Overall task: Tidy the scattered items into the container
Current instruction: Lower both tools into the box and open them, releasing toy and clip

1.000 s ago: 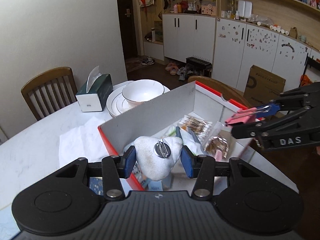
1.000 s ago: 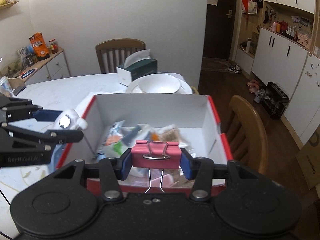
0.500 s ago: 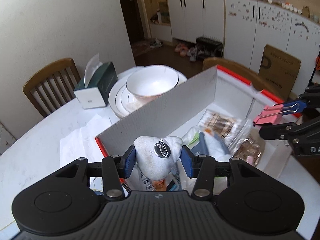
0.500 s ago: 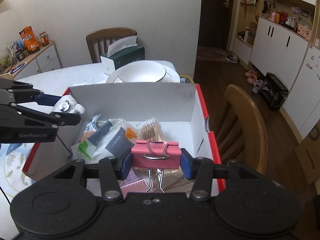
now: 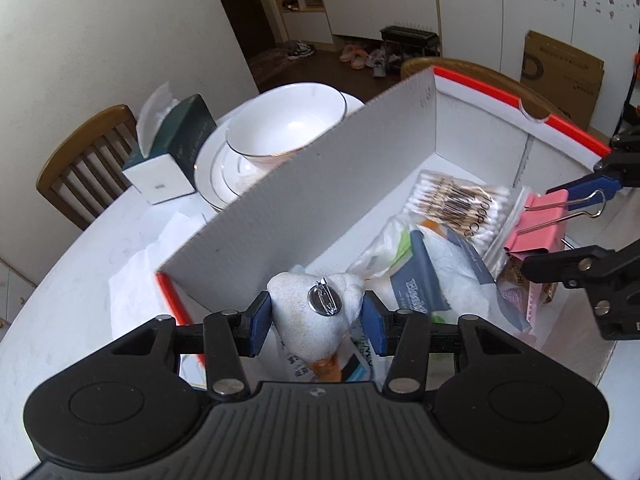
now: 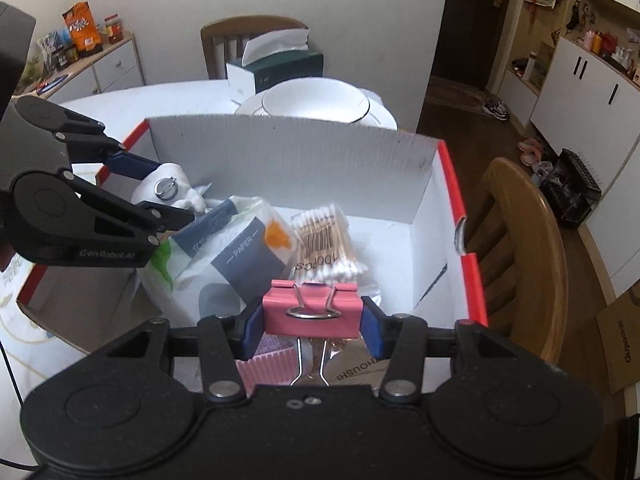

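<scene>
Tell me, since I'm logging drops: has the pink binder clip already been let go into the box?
No: the pink binder clip sits clamped between the right gripper's jaws, above the box.

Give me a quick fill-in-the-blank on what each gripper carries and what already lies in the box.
1. The right gripper is shut on a ____ binder clip.
2. The left gripper holds a white plush toy with a ____ pin on it.
3. Both grippers hover over the open ____ box.
4. A packet of ____ swabs lies inside.

Missing: pink; metal; cardboard; cotton
</scene>
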